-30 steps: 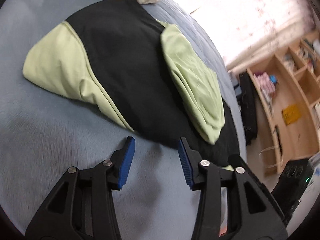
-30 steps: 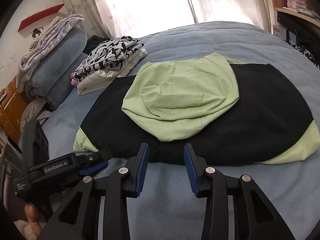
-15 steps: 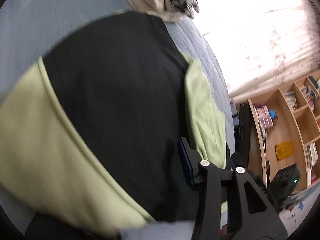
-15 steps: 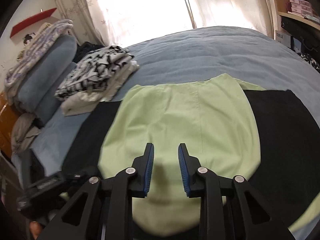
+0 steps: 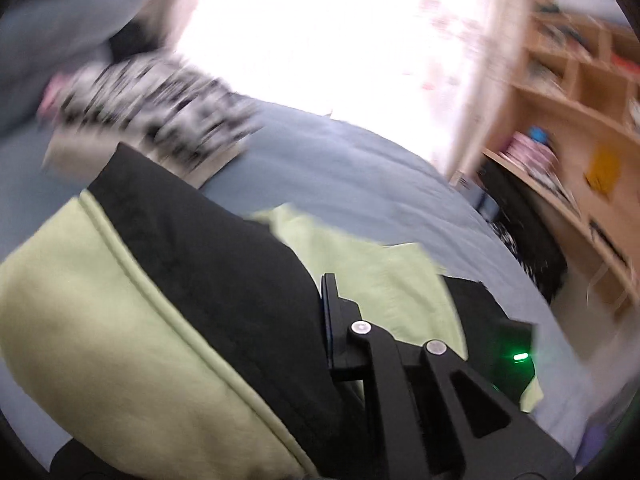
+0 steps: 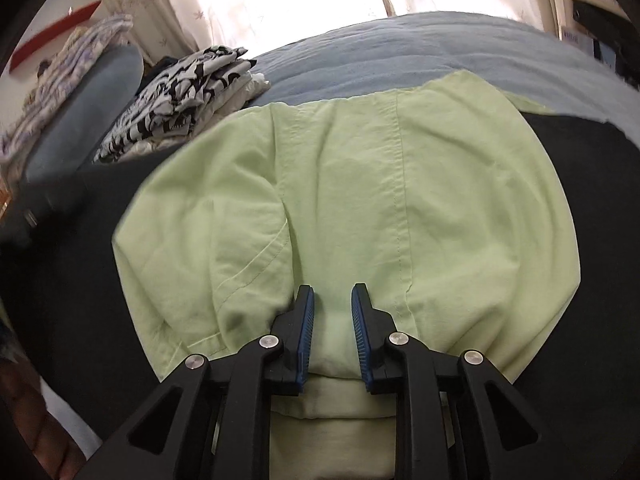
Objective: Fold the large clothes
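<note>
Garment (image 6: 340, 184): soft, light and floppy, lying flat on the bed (image 6: 400, 48). My right tool (image 6: 332, 332) pinches a fold of its green edge; my left tool (image 5: 326, 320) has just been closing and is clamped on the black-and-green corner. Hems grip best. Ahead, folded clothes (image 6: 188, 92).

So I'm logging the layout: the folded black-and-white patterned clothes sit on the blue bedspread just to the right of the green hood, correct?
Not right: the patterned clothes sit on the blue bedspread to the left of the green hood, as the right wrist view shows.
</note>
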`<state>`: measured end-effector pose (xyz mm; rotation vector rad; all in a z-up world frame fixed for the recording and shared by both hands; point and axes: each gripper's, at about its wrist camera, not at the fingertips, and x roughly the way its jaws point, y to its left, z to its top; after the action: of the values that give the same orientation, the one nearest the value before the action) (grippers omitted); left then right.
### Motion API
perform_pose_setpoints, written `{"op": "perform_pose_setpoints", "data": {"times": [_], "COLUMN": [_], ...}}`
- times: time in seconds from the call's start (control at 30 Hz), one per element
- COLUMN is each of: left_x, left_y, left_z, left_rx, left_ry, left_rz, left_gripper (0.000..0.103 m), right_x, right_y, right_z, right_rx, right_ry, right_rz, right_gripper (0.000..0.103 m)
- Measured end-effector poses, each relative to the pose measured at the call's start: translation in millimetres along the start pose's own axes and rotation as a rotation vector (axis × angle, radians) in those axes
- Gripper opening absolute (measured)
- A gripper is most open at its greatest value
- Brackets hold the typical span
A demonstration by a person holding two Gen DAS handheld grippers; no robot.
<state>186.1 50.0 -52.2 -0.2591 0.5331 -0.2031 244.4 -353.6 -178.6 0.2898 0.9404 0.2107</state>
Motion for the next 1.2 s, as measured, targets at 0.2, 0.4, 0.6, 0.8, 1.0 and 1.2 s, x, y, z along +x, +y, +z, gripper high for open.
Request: {"op": "perform_pose_setpoints", "data": {"times": [0.2, 0.4, 0.6, 0.8, 1.0, 1.2], "left_x": [14, 32, 46, 82, 69, 33], "left_y": [-88, -159, -258, -305, -305, -280], "left_z": [13, -2, -80, -183, -183, -163], "left_rx": [0.192, 0.325, 0.599, 1.014, 1.019, 0.851], "left_ry": [0.022, 0.069, 0.228, 0.353, 0.360, 0.384], "left_rz": [-0.037, -0.093, -0.167, -0.041, -0.089, -0.213], "left_gripper": [0.006, 0.006, 0.006, 0.012, 0.027, 0.036], "right_x": [-18, -84, -170, -201, -192, -201], "right_y": [-35, -86, -173, -224, -214, -208], "right_z": [-1, -7, -26, -51, -53, -56], "right_rx": [0.189, 0.247, 0.382, 0.518, 0.482, 0.461], "right_ry": [0.087, 0.103, -0.078, -0.125, -0.124, -0.142], "right_rz": [0.196, 0.135, -0.144, -0.220, -0.171, -0.159], "right_gripper": [0.020, 0.022, 0.022, 0.022, 0.023, 0.023]}}
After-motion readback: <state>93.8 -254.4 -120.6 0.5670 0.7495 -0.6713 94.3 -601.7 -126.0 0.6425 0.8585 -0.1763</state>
